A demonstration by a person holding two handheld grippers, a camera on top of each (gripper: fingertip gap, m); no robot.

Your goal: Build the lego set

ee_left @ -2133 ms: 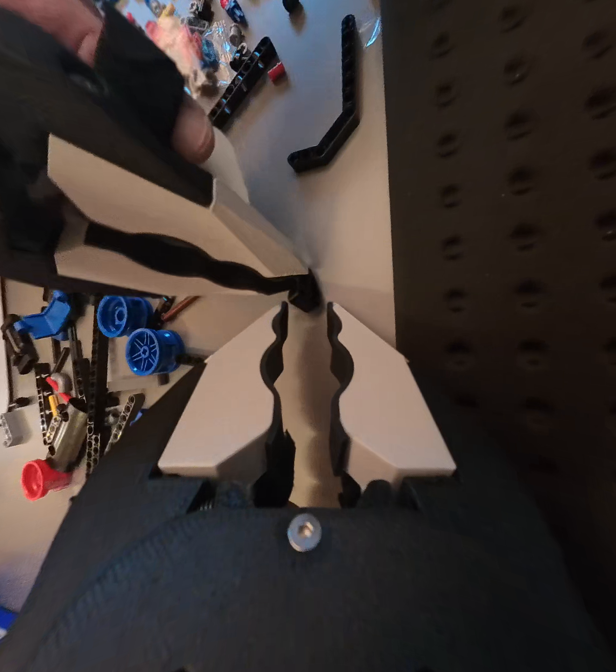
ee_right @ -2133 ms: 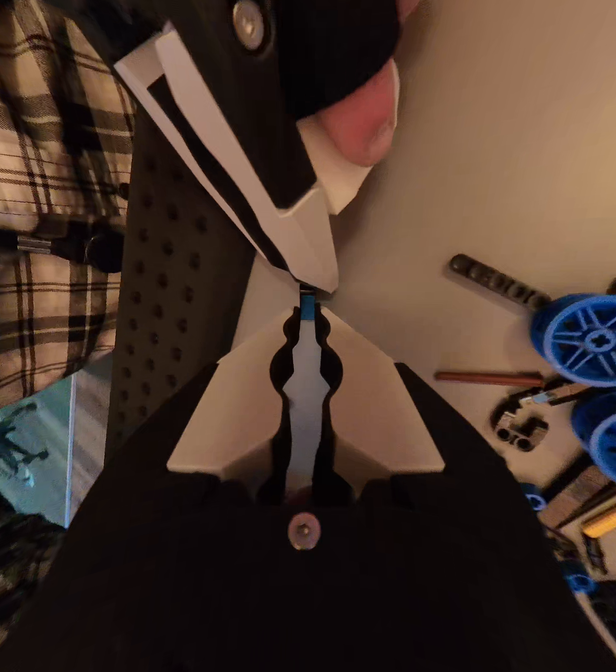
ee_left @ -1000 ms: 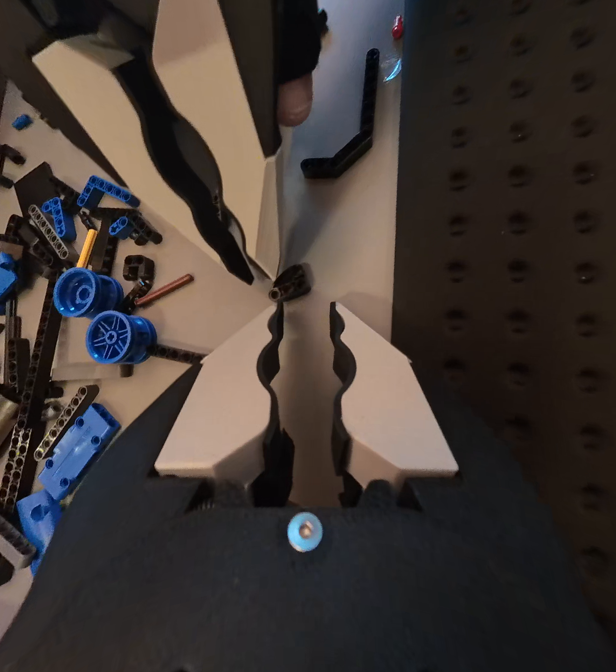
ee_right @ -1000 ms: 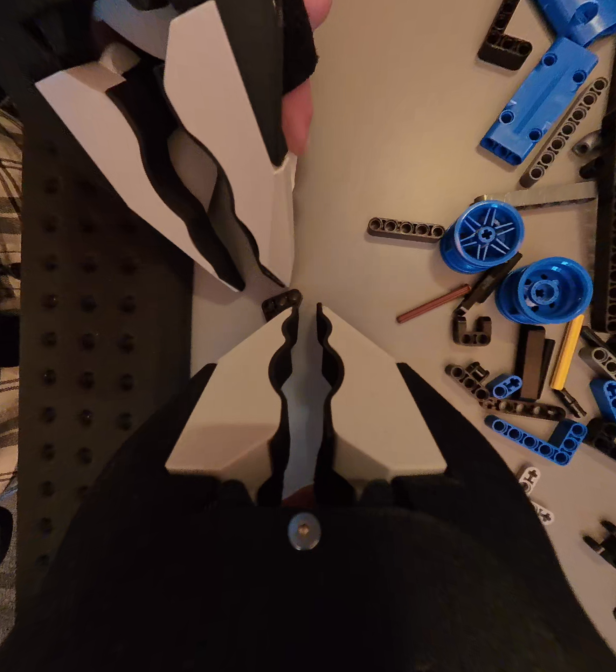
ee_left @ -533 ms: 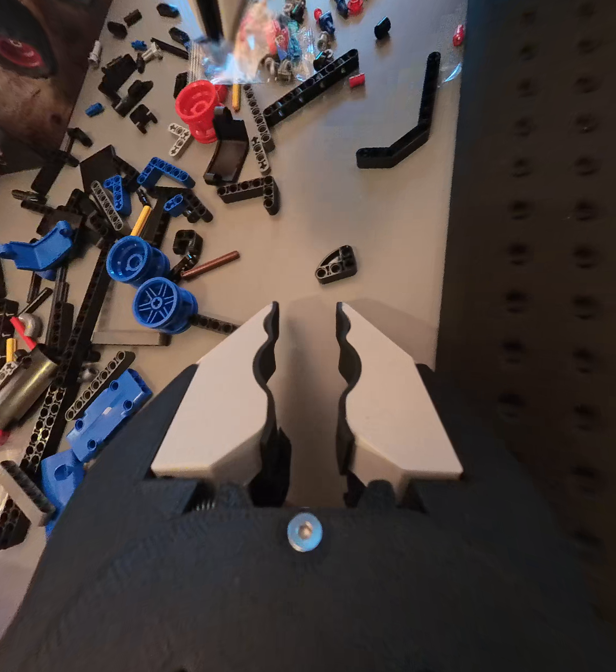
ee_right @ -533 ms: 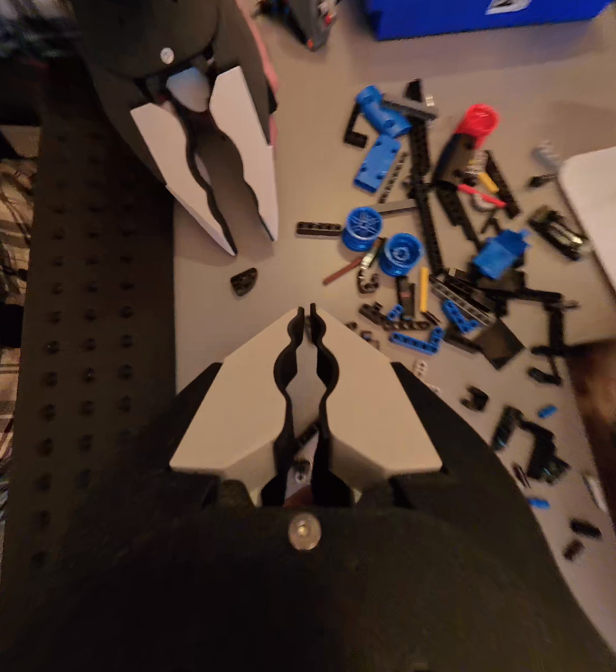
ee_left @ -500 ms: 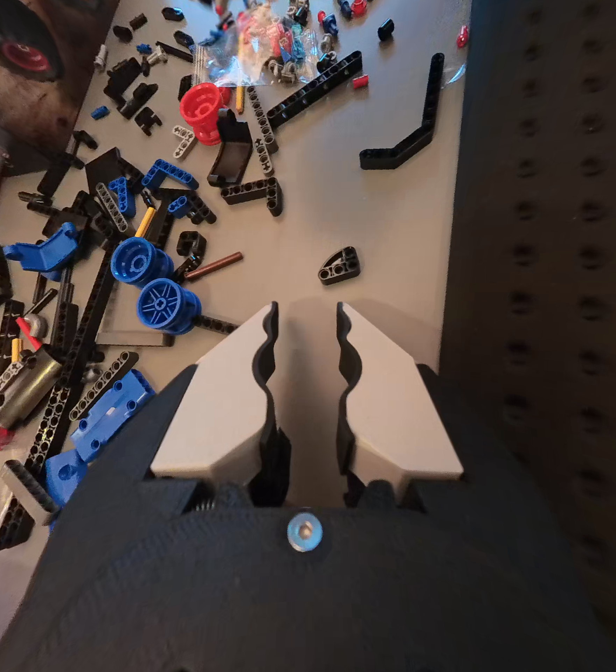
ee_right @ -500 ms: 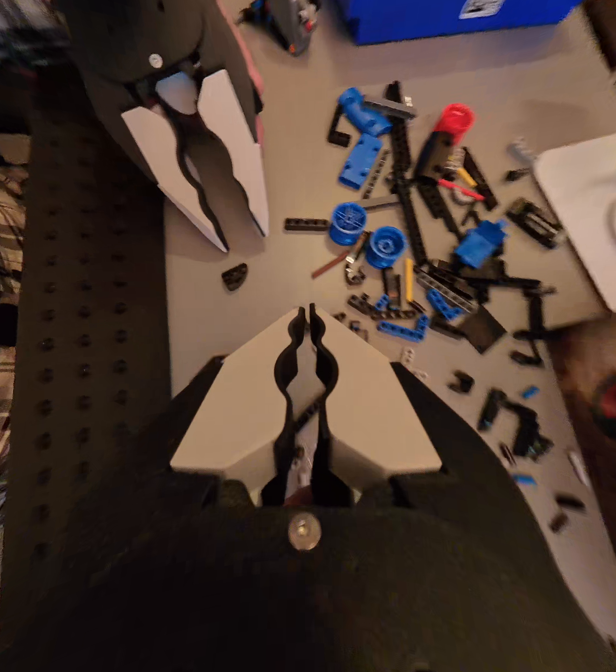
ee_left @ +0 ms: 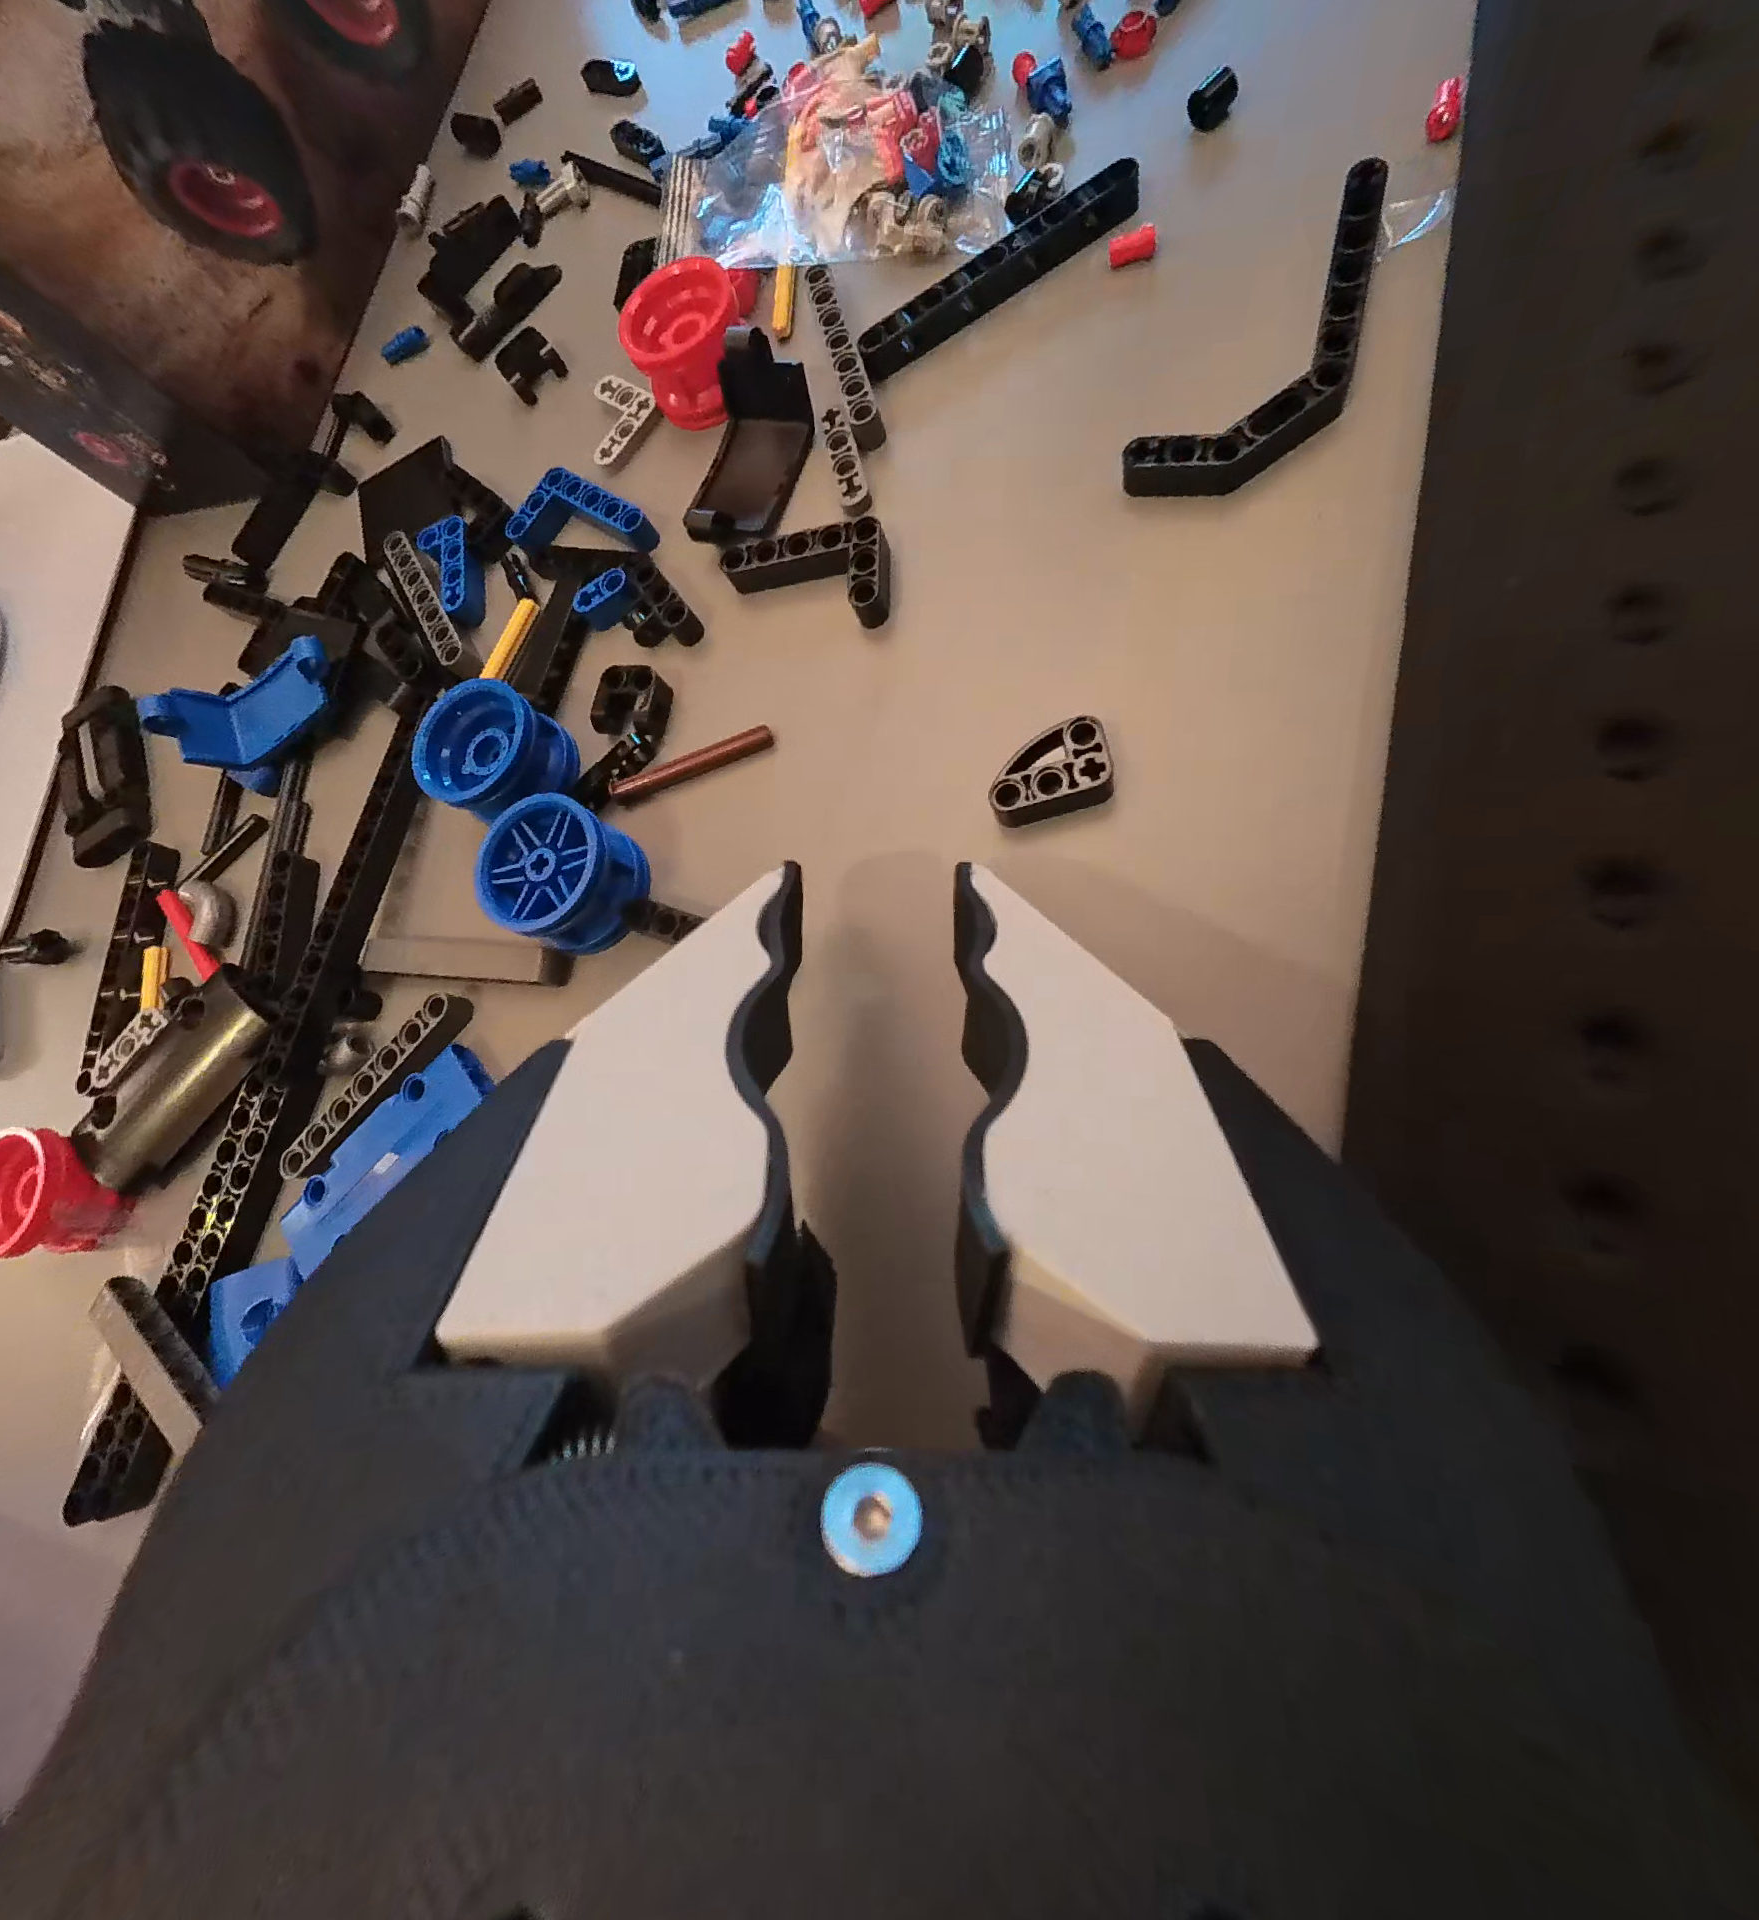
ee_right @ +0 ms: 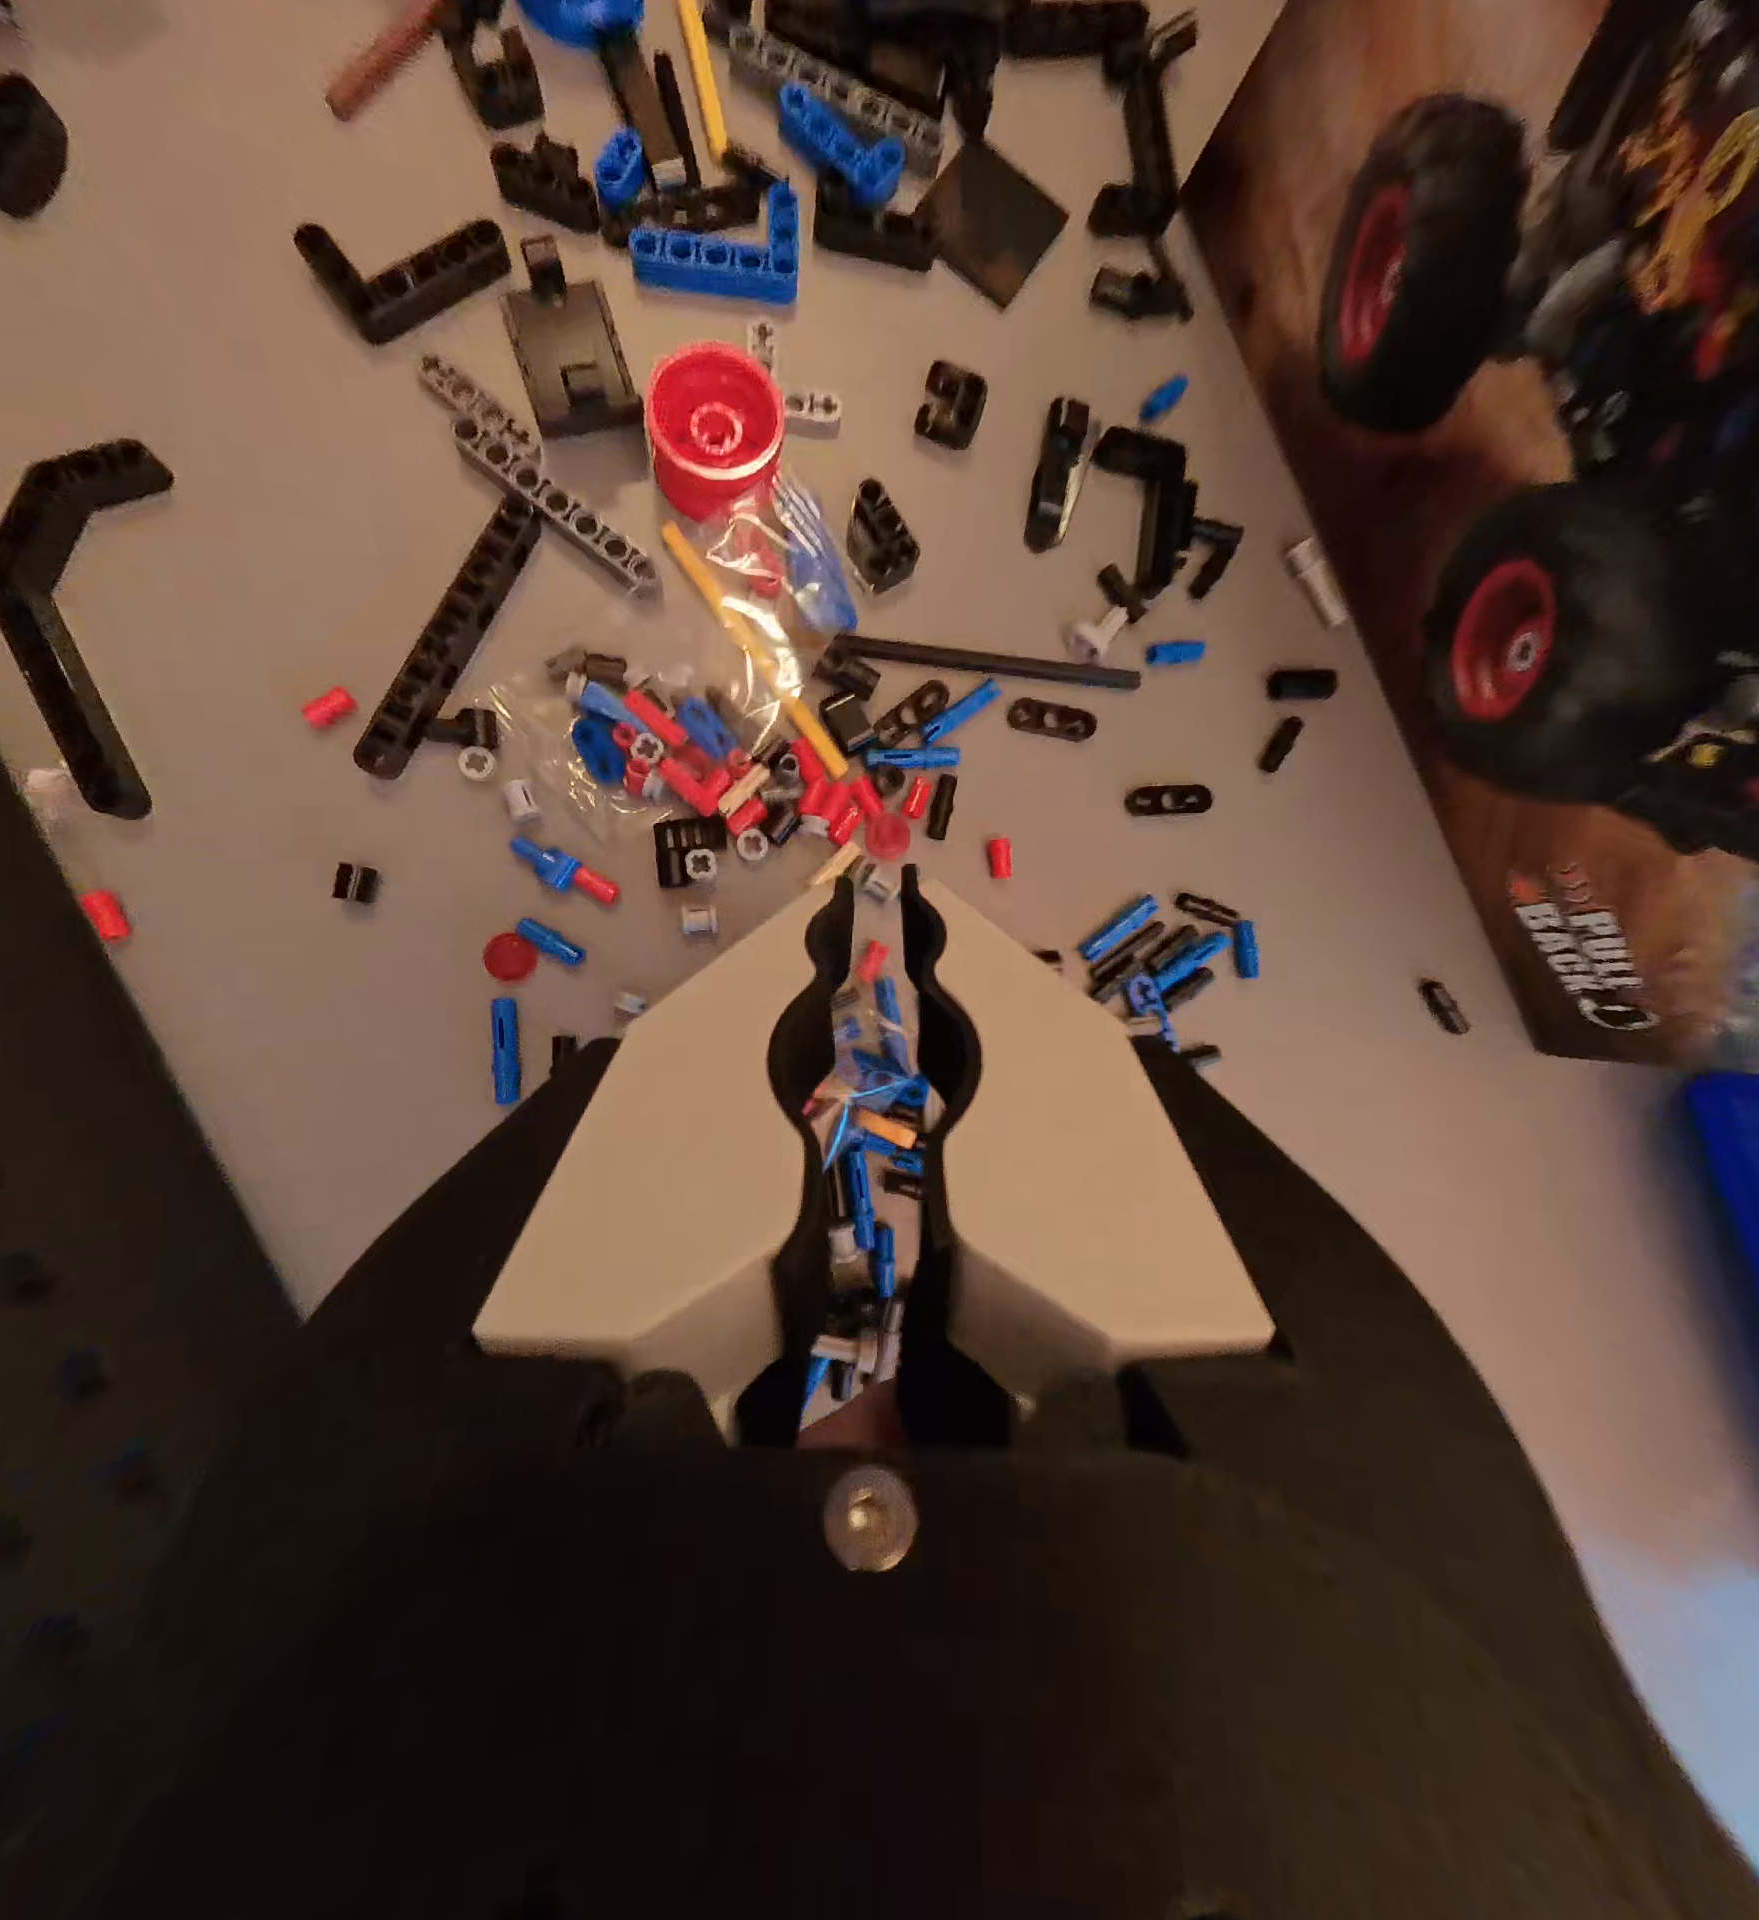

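My left gripper (ee_left: pixel 877 883) is open and empty, held above the grey table. A small black curved lego piece (ee_left: pixel 1051 771) lies on the table just beyond its right fingertip, apart from it. My right gripper (ee_right: pixel 875 881) is shut to a narrow slit with nothing in it. It hovers over a torn clear bag of small red, blue and black pins (ee_right: pixel 709 748). The black curved piece shows blurred at the top left of the right wrist view (ee_right: pixel 2 140). The right gripper is not in the left wrist view.
Loose parts cover the table: two blue wheels (ee_left: pixel 494 750), a red hub (ee_left: pixel 677 338), a black angled beam (ee_left: pixel 1280 395) and the pin bag (ee_left: pixel 833 177). The set's box (ee_right: pixel 1581 416) stands by the pins. A black pegboard (ee_left: pixel 1633 727) borders the table. Spacing between my two grippers at the tips: around 25 cm.
The two grippers have parted from the small black piece, which now lies on the table. The right gripper let go, left the left view and swung over to the pin pile by the box.
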